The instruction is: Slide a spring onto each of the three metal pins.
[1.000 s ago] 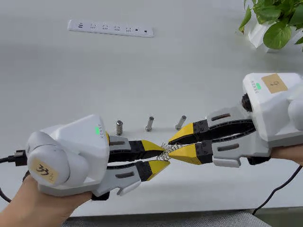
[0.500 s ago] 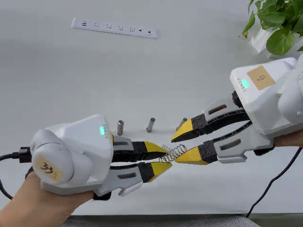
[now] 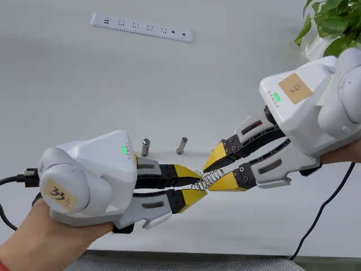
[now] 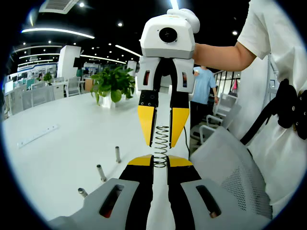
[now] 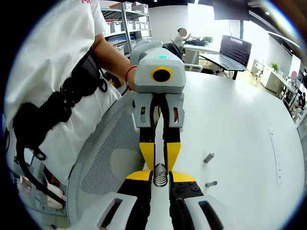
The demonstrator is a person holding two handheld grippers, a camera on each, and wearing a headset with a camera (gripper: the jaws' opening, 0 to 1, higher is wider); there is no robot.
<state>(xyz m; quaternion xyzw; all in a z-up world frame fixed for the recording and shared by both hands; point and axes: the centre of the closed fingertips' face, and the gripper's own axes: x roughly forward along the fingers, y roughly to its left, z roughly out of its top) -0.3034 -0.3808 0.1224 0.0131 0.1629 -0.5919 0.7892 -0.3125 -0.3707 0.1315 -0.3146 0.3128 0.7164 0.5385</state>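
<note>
Your left gripper (image 3: pixel 197 185) reaches in from 8 o'clock in the head view. Its jaws are drawn in to a narrow gap and pinch one end of the spring (image 3: pixel 210 179). The spring is in the air above the tabletop (image 3: pixel 84 90), lying roughly level and bridging the two sets of yellow tips.

Your right gripper (image 3: pixel 213 174) comes down from 2 o'clock and meets the left one nose to nose. Its jaws stand a little apart and straddle the spring's other end. In the head view the coil lies along the lower jaw. Whether the upper jaw presses on it cannot be told.

In the left gripper view the spring (image 4: pixel 161 153) runs straight up toward 12 o'clock from your own tips into the gap of the right gripper (image 4: pixel 162 141). In the right gripper view you look down the coil end-on, a ring (image 5: pixel 160 175) seated between your own tips.

The pins (image 4: pixel 100 172) stand in a short row on the tabletop, three in the left gripper view, at 8 o'clock of the spring and well apart from it. In the head view two of them stand at about 10 o'clock of the spring.

A power strip (image 3: pixel 141 27) lies far back at 11 o'clock, and a plant (image 3: pixel 333 22) sits at 1 o'clock.
</note>
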